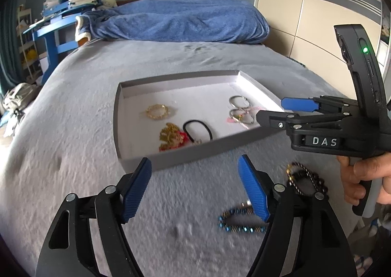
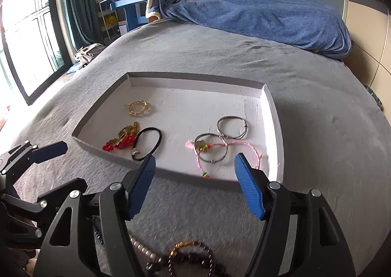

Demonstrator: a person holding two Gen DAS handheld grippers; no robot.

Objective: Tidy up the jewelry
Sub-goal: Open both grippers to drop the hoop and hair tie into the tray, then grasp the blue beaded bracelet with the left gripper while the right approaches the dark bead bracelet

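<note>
A shallow grey tray (image 1: 195, 152) (image 2: 183, 176) lies on the bed. It holds a gold ring bracelet (image 1: 156, 111) (image 2: 138, 107), a gold-and-red piece (image 1: 171, 137) (image 2: 122, 140), a black hair tie (image 1: 198, 129) (image 2: 147, 142), silver bangles (image 1: 238, 105) (image 2: 232, 126) and a pink cord bracelet (image 2: 220, 152). On the blanket in front of the tray lie a blue beaded bracelet (image 1: 242, 225), a dark bead bracelet (image 1: 303, 179) (image 2: 193, 257) and a pearl strand (image 2: 144, 250). My left gripper (image 1: 195, 169) and right gripper (image 2: 195, 162) (image 1: 271, 108) both hover open, nothing between the fingers.
The grey blanket (image 1: 85, 130) covers the bed. A heaped blue throw (image 1: 183, 20) lies at the far end. A blue desk with books (image 1: 63, 15) stands at the back left, a window (image 2: 29, 39) to the left, and a wardrobe (image 1: 317, 8) to the right.
</note>
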